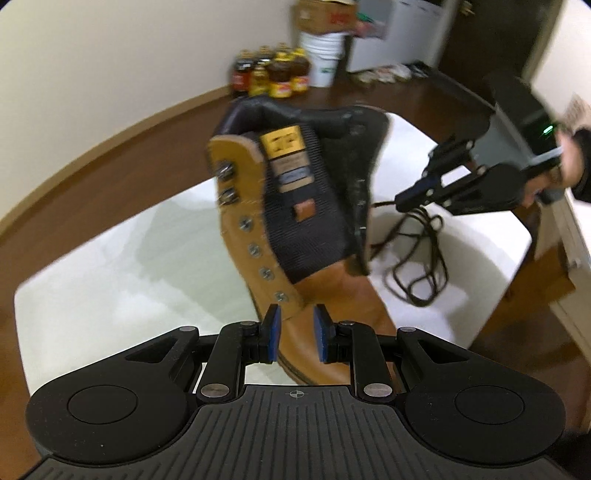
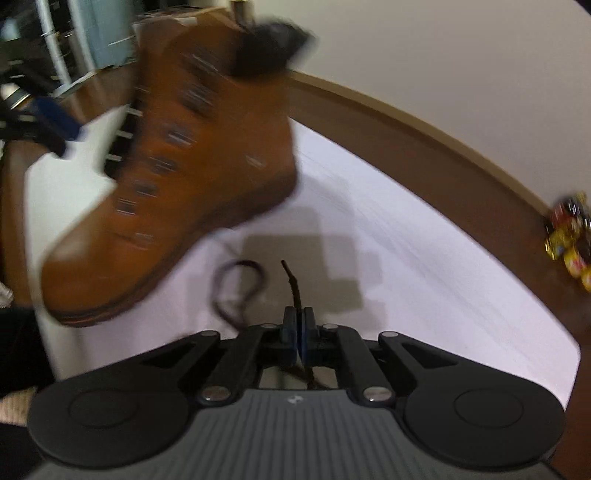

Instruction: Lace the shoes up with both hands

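A tan lace-up boot (image 1: 325, 295) with a black tongue stands on a white table (image 1: 110, 258), toe towards my left gripper (image 1: 296, 326). That gripper hovers open just above the toe, its blue pads apart and touching nothing. The boot's eyelets carry no lace. In the right wrist view the boot (image 2: 207, 155) is blurred at the upper left. My right gripper (image 2: 298, 314) is shut on the dark lace (image 2: 291, 284), whose stiff tip sticks out past the pads. The left wrist view shows the right gripper (image 1: 402, 197) beside the boot's collar, with the lace (image 1: 417, 258) trailing in loose loops onto the table.
Several bottles (image 1: 273, 72) stand on the brown floor by the wall, next to a white bucket (image 1: 323, 55) topped by a cardboard box (image 1: 325, 14). A person's hand (image 1: 569, 162) holds the right gripper. White table surface (image 2: 424, 258) spreads right of the boot.
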A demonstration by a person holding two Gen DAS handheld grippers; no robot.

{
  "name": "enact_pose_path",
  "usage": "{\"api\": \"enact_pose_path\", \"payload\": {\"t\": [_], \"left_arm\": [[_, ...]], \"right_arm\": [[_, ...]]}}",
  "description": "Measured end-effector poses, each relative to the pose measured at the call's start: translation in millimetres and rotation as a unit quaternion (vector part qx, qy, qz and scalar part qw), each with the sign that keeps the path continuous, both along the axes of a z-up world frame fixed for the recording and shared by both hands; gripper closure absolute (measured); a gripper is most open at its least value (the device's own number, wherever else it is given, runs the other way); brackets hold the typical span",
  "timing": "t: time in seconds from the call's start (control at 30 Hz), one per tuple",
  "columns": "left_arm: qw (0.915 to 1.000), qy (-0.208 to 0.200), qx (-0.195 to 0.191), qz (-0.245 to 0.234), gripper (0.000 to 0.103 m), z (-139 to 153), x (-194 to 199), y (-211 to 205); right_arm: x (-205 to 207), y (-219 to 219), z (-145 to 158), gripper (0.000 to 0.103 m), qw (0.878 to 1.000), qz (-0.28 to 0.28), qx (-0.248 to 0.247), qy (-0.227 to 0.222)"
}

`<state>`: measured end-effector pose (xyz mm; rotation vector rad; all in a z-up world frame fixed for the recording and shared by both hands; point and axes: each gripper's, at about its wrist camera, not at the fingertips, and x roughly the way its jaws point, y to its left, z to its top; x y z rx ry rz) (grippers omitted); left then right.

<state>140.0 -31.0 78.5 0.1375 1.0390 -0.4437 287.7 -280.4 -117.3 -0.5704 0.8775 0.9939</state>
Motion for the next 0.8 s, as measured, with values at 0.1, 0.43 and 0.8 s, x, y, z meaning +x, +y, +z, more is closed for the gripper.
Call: {"api": "enact_pose_path", "payload": {"t": [0.1, 0.43, 0.8], "left_arm": [[0.998, -0.001, -0.009, -0.062, 0.082, 5, 7, -5], [0.9652, -0.03, -0.029, -0.258, 0.082, -6, 11, -16], [0.9399, -0.023, -0.02, -0.34, 0.082, -27, 14, -3]], "right_arm": [[-26, -3, 32, 0.1, 0.999, 0.031, 0.008, 0.002], [-82, 44, 96, 0.1, 0.998, 0.061, -0.011, 0.008], [-101, 119, 62, 0.1, 0.999, 0.043, -0.024, 0.023]]}}
